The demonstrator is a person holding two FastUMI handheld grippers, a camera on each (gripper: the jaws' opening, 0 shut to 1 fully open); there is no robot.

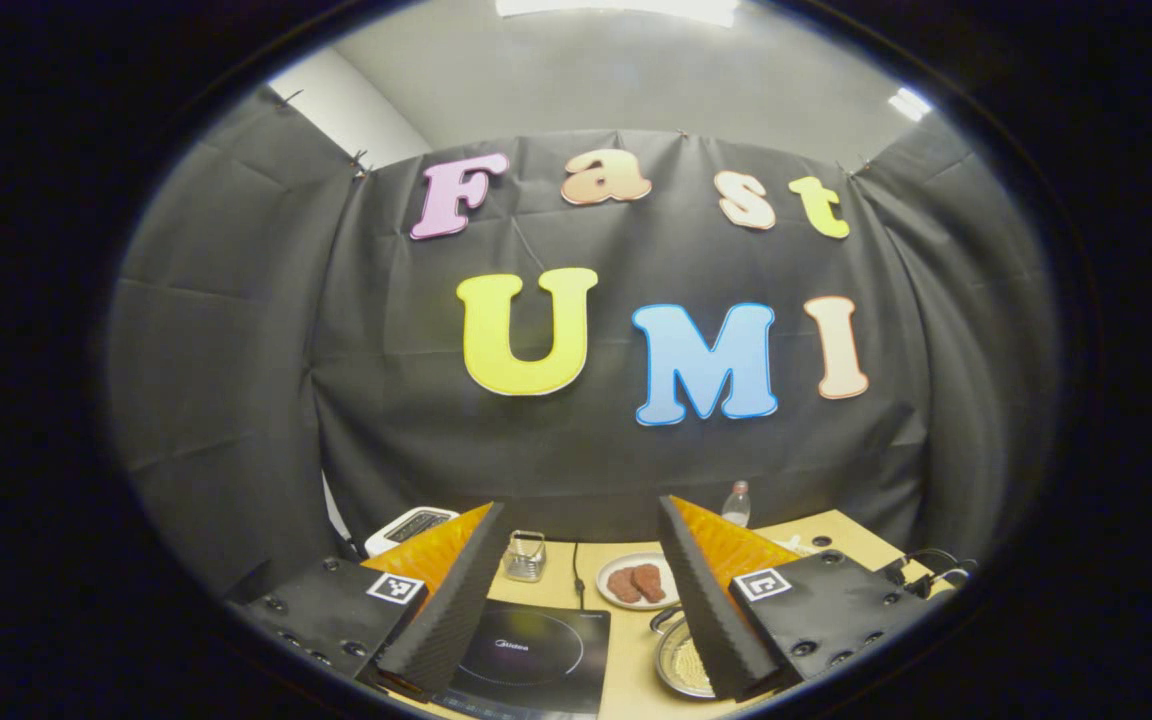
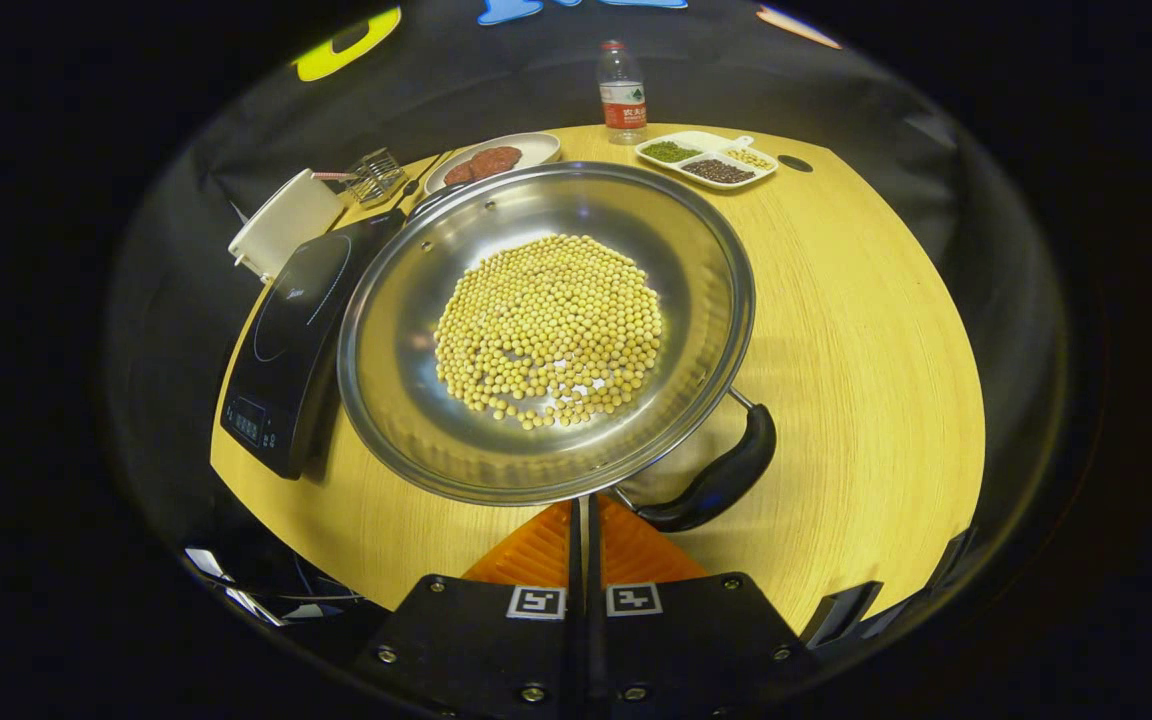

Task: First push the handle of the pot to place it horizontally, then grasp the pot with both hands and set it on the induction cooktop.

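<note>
Right gripper view: the right gripper (image 2: 584, 520) sits low over the near edge of the wooden table (image 2: 866, 330), its two fingers drawn together with just a thin slit between them and nothing visibly clamped; their tips are tucked under the near rim of the pot (image 2: 546, 335), so whether they touch it I cannot tell. That pot is a wide, shallow steel pan standing on the table, its floor covered by a round patch of yellow beans (image 2: 551, 330). Black pot handle (image 2: 721, 475) juts from the near right of the rim, angled across the table just beside the fingers. Induction cooktop (image 2: 296, 330), black, lies flat just left of the pot, the pot's rim overlapping its edge in this view. Farther back: a plate of brown pieces (image 2: 491, 158), a small wire basket (image 2: 373, 175), a white box (image 2: 281, 225), a water bottle (image 2: 622, 92), a white divided tray (image 2: 706, 160) with green, dark and pale grains. Left gripper view: the left gripper (image 1: 576, 600) is held high and well back from the table, facing the black cloth wall, its fingers spread wide apart and holding nothing. Between and beneath them show the cooktop (image 1: 536, 650), the plate (image 1: 636, 582), the basket (image 1: 526, 556), and part of the pot (image 1: 681, 660) behind the right-hand finger.
</note>
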